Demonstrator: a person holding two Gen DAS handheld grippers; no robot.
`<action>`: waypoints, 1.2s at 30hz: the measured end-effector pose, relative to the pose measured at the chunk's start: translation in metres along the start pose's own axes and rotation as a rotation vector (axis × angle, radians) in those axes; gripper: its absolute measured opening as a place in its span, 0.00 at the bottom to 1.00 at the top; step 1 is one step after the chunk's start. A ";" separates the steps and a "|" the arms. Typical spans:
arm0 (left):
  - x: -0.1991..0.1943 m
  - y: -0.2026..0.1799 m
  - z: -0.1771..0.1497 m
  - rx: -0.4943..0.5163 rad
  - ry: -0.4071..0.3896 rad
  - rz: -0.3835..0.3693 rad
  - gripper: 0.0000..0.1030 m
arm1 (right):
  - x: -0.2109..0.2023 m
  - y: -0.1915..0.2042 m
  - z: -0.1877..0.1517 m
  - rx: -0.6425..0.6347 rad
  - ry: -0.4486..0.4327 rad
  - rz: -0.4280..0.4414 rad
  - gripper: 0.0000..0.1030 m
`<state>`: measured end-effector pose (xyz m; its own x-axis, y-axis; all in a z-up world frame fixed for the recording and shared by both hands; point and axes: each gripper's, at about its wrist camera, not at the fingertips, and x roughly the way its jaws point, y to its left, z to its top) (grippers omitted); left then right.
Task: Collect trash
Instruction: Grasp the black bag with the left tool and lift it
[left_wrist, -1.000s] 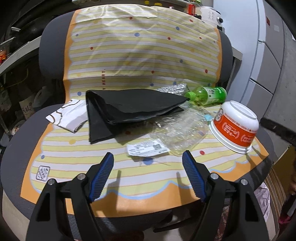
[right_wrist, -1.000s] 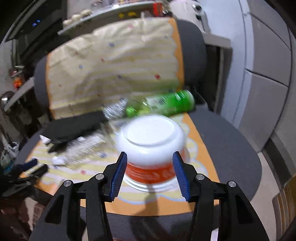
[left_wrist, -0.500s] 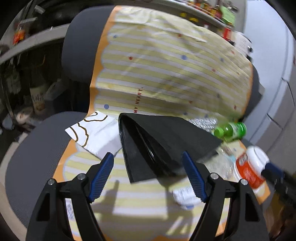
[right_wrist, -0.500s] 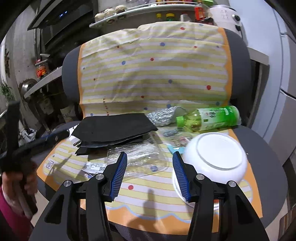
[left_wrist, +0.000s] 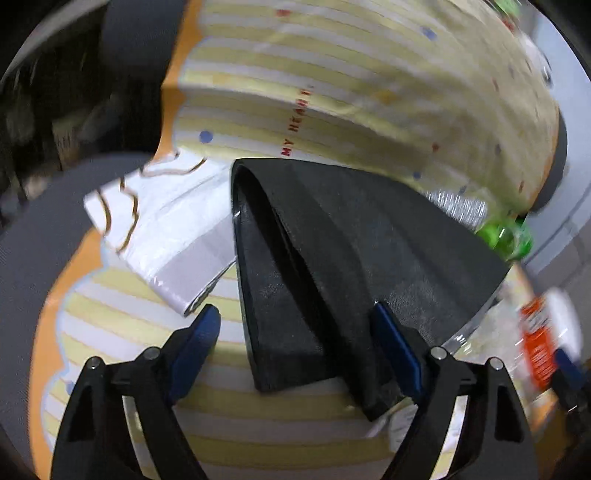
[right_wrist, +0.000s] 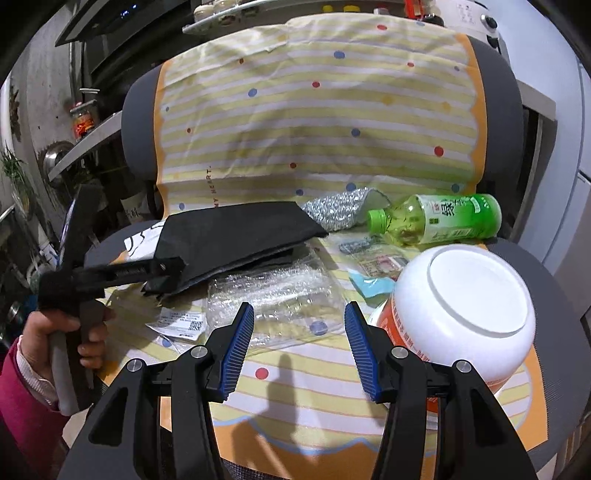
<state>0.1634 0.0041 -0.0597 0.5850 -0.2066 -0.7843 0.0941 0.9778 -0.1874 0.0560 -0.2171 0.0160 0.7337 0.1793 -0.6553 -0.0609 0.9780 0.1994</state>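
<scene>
A folded black bag (left_wrist: 332, 240) lies on the chair's striped cloth (right_wrist: 314, 122). My left gripper (left_wrist: 297, 347) is open, with the bag's near corner between its fingers. In the right wrist view the black bag (right_wrist: 236, 236) has the left gripper (right_wrist: 162, 271) at its near-left corner. My right gripper (right_wrist: 300, 350) hangs open and empty just short of a clear plastic pack (right_wrist: 273, 299). To its right is an upturned white and orange bowl (right_wrist: 461, 314). A green bottle (right_wrist: 439, 221) and silver foil (right_wrist: 340, 210) lie behind.
A white patterned wrapper (left_wrist: 162, 221) lies left of the bag. A paper label (right_wrist: 177, 325) and a blue scrap (right_wrist: 373, 286) sit on the cloth. A person's hand (right_wrist: 66, 332) holds the left gripper. The grey seat (right_wrist: 554, 295) borders shelves on the left and a white cabinet on the right.
My left gripper has swung left and moved in until the black bag's corner sits between its fingers. The right gripper backed off the bowl and now faces the clear pack.
</scene>
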 end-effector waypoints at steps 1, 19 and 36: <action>0.001 -0.006 -0.001 0.030 0.007 0.021 0.70 | 0.001 -0.001 0.000 0.000 0.002 0.001 0.51; -0.122 -0.036 0.005 0.121 -0.451 -0.039 0.02 | -0.030 -0.005 -0.006 -0.016 -0.057 -0.046 0.52; -0.163 0.050 -0.052 -0.100 -0.462 0.147 0.02 | 0.016 0.043 -0.021 -0.140 0.070 0.015 0.60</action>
<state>0.0305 0.0851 0.0279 0.8844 -0.0072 -0.4667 -0.0805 0.9825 -0.1677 0.0511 -0.1705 -0.0010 0.6836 0.1962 -0.7030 -0.1690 0.9796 0.1091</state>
